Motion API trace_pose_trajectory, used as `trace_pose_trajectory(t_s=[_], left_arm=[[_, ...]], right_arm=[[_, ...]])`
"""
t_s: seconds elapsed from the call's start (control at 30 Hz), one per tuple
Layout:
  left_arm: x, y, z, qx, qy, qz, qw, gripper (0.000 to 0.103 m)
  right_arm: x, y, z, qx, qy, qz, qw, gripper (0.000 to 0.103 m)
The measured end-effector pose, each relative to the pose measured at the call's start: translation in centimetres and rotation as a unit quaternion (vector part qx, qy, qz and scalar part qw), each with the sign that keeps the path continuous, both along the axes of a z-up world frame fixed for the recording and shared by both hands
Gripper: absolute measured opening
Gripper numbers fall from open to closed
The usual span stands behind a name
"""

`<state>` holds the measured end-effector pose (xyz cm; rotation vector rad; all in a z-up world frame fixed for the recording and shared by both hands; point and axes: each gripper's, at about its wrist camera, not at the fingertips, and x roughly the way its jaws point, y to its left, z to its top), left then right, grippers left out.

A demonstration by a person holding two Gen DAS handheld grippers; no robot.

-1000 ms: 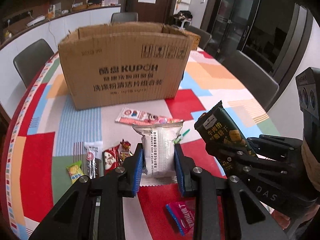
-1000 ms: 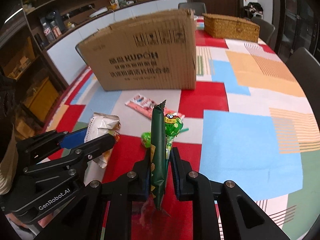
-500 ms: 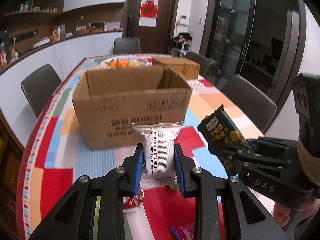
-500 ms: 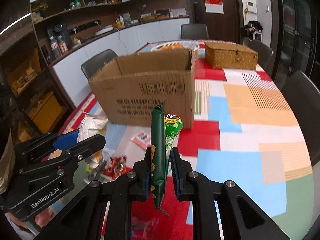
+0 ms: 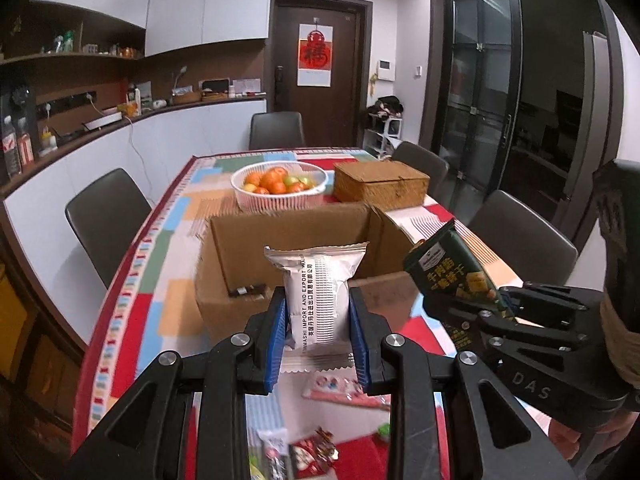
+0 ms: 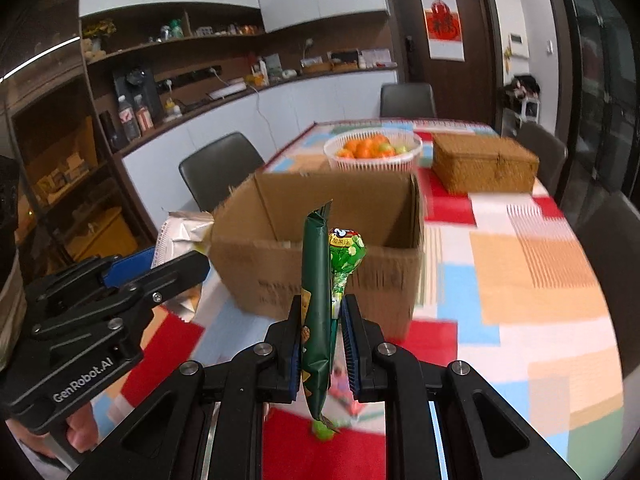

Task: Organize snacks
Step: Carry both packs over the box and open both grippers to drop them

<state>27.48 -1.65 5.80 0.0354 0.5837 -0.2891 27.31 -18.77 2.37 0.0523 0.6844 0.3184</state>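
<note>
My left gripper [image 5: 319, 316] is shut on a silver-white snack packet [image 5: 316, 294], held upright in front of the open cardboard box [image 5: 240, 256]. My right gripper [image 6: 320, 328] is shut on a dark green snack bag [image 6: 316, 300] together with a green lollipop [image 6: 347, 250]. In the left wrist view the right gripper [image 5: 496, 304] shows at the right with the green bag [image 5: 452, 272] sticking up. In the right wrist view the left gripper [image 6: 152, 268] shows at the left with the silver packet [image 6: 180, 232]. The box [image 6: 360, 276] is open at the top, just ahead of both grippers.
Loose snacks lie on the patchwork tablecloth [image 5: 132, 320] below the grippers, among them a pink packet [image 5: 344, 390] and small red wrappers [image 5: 312, 454]. Behind the box stand a white fruit basket [image 5: 280, 188] and a wicker box [image 5: 380, 182]. Dark chairs [image 5: 106, 216] ring the table.
Both grippers have risen with their snacks from just above the tabletop. The box's open top and the far end of the table have come into view, and the loose snacks have dropped low in frame.
</note>
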Motion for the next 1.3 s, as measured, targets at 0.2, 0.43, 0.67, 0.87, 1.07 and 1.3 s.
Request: trace_pose_trajectory(t_s=[0.2, 0.43, 0.67, 0.87, 1.07, 1.3], left_arm=[[2.6, 0.8, 0.8, 0.005, -0.006, 0.009, 0.9999, 0.029], [6.6, 1.4, 0.4, -0.004, 0.018, 0.011, 0.9998, 0.029], [10.2, 1.1, -1.2, 0.002, 0.049, 0.016, 0.9987, 0.029], [12.8, 1.0, -2.2, 0.015, 0.070, 0.023, 0.9971, 0.030], [12.3, 0.7, -1.9, 0.038, 0.053, 0.041, 0.9970, 0.046], [9.3, 1.2, -0.5, 0.032, 0.034, 0.040, 0.9981, 0.053]], right_arm=[[2.3, 0.9, 1.8, -0.007, -0.024, 0.004, 1.000, 0.019], [6.0, 1.7, 3.1, -0.008, -0.025, 0.013, 1.000, 0.019], [10.0, 2.2, 2.4, -0.004, 0.002, 0.014, 1.000, 0.019], [13.1, 2.4, 1.0, -0.007, 0.032, 0.013, 0.999, 0.019], [14.6, 1.9, 0.5, -0.014, 0.045, 0.006, 0.999, 0.038], [12.4, 1.2, 1.7, -0.011, 0.026, -0.003, 1.000, 0.038]])
